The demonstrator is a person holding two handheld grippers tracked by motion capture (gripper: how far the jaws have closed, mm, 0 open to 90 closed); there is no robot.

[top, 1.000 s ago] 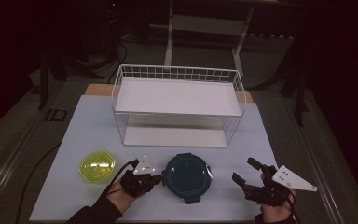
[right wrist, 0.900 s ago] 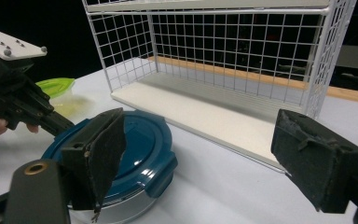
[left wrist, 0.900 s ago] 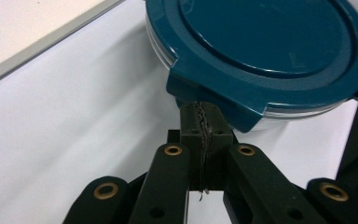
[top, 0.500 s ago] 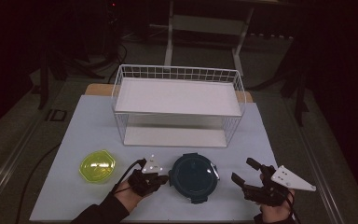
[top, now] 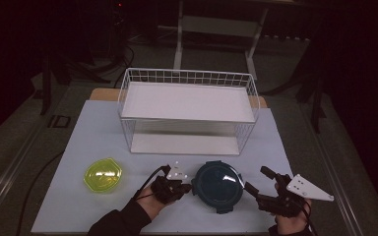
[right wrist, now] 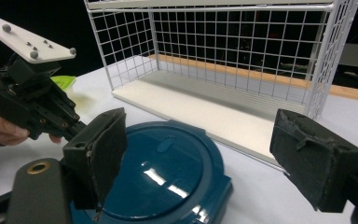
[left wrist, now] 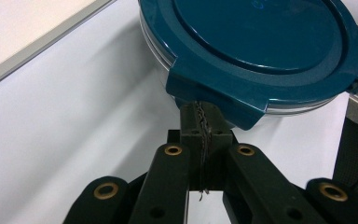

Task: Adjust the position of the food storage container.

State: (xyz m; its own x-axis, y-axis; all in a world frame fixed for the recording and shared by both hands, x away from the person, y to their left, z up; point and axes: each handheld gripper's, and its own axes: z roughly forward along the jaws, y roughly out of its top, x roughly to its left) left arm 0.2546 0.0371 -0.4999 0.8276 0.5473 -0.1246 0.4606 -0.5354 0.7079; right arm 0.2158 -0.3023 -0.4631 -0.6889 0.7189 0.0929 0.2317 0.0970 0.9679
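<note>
The left gripper [top: 186,185] lies low at the left edge of the blue lidded container [top: 219,185], its jaws pressed together at the lid's tab. The right gripper [top: 265,184] rests just right of that container, jaws spread wide apart.

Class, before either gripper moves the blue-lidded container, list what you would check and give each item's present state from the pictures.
1. Left gripper jaws shut, tips tucked under a lid tab: ok.
2. Right gripper jaws open, straddling the container: ok.
3. Blue lid seated on the container: ok in the left gripper view; far latches cannot tell.
4. Container contents: cannot tell.
5. Wire rack shelves bare: ok.
6. Yellow lid lies apart, to the left: ok.
</note>
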